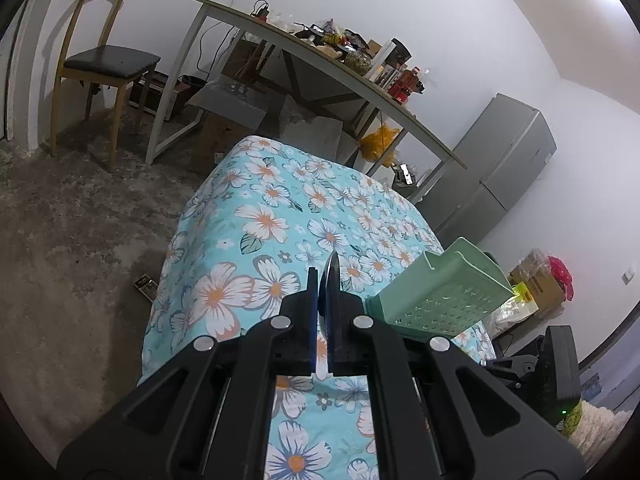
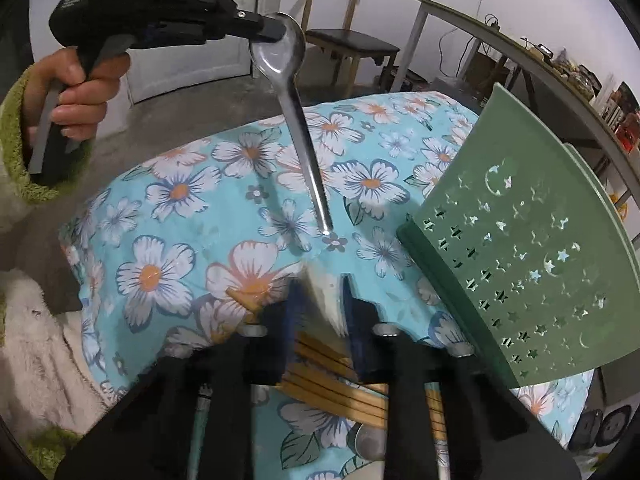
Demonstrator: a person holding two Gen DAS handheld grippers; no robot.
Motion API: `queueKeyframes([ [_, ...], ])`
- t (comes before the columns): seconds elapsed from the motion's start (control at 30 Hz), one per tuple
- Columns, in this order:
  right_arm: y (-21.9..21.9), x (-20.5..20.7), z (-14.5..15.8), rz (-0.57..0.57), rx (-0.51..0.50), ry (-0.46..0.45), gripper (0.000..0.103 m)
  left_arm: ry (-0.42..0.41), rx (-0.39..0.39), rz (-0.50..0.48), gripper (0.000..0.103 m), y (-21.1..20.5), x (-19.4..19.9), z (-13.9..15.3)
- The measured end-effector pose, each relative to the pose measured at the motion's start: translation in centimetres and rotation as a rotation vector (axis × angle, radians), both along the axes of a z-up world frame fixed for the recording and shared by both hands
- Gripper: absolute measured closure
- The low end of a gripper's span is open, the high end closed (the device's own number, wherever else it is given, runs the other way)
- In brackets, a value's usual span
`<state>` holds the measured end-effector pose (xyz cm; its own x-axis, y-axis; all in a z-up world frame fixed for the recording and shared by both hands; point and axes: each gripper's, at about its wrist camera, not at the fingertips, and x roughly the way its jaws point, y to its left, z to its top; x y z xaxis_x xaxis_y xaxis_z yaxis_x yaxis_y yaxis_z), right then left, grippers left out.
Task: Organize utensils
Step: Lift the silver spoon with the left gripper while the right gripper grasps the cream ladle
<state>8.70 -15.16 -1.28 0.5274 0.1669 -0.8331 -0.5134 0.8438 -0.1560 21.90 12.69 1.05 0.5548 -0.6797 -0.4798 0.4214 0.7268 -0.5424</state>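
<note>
The left gripper's (image 2: 280, 32) fingers pinch a steel spoon (image 2: 298, 120) by the edge of its bowl, so the handle hangs down over the floral tablecloth (image 2: 168, 216), its tip just above the cloth. With so little metal in the grip, the spoon could swing or slip out as it is carried toward the green perforated basket (image 2: 520, 248), which stands tilted just to the right. The right gripper's (image 2: 320, 300) fingers stand narrowly parted over a bundle of wooden chopsticks (image 2: 332, 392); something pale sits blurred between them, perhaps held. The basket's raised wall may catch the dangling handle.
</note>
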Motion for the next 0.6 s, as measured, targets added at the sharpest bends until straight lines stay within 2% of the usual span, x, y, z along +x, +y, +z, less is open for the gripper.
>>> queueKeyframes([
  [0.13,-0.5,-0.6,1.0,-0.028,0.037,-0.007,0.100,-0.021,-0.004,-0.005,0.101,-0.2,-0.5,0.9],
  [0.33,-2.1,-2.2,3.2,-0.089,0.096,-0.075,0.101,-0.073,-0.011,-0.011,0.101,-0.4,-1.4,3.2],
  [0.5,-3.4,-2.8,3.3,-0.171,0.118,-0.082,0.100,-0.112,0.007,-0.013,0.101,-1.0,-2.3,4.7],
  [0.53,-3.6,-2.7,3.3,-0.180,0.127,-0.079,0.097,-0.114,0.011,-0.009,0.101,-1.1,-2.4,4.8],
  [0.6,-3.5,-2.4,2.8,-0.206,0.134,-0.076,0.080,-0.107,0.013,-0.005,0.101,-1.2,-2.5,4.8],
])
